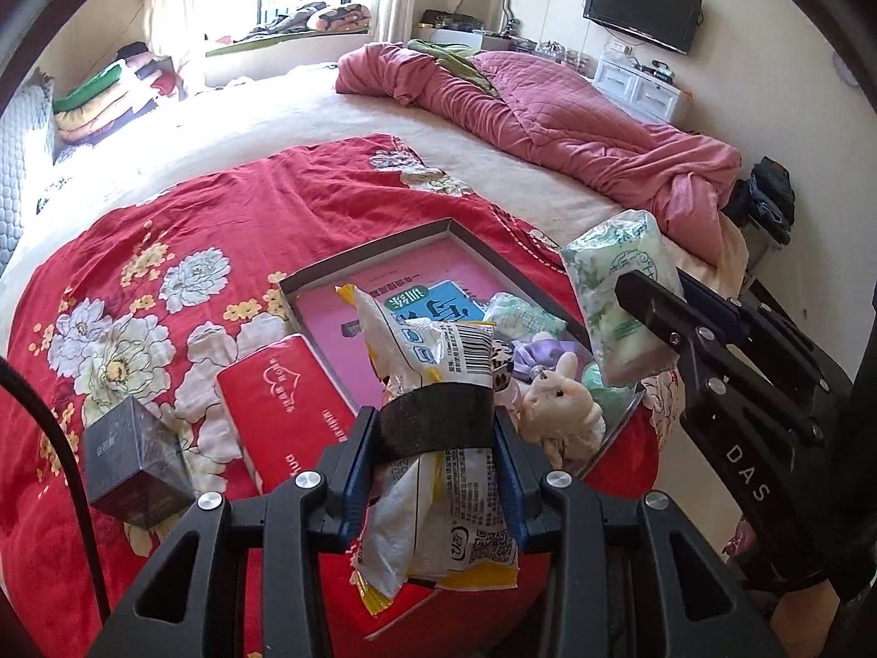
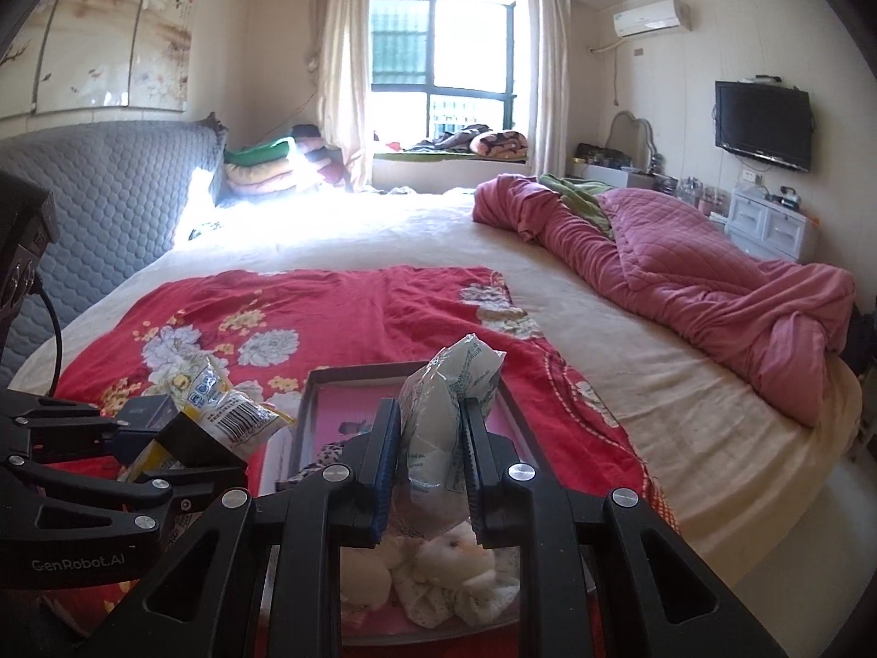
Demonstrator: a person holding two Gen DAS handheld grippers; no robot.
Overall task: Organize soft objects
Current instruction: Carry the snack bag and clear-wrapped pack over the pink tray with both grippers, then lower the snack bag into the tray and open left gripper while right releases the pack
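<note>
Partly done: plush rabbit (image 1: 559,406) and small packs already lie in the tray (image 1: 383,244). Left gripper (image 1: 438,471) clamps a yellow-white packet (image 1: 438,362), right gripper (image 2: 430,438) a green tissue pack (image 2: 438,417), both above the tray (red tissue box (image 1: 290,411) waits beside it).

I see left gripper (image 1: 438,411) clamping crinkled white-and-yellow plastic packet (image 1: 438,353) above shallow grey pink-lined tray (image 1: 378,244); right gripper (image 1: 652,307) pinching green-patterned tissue pack (image 1: 608,279); cream plush rabbit (image 1: 559,403) inside tray.
</note>
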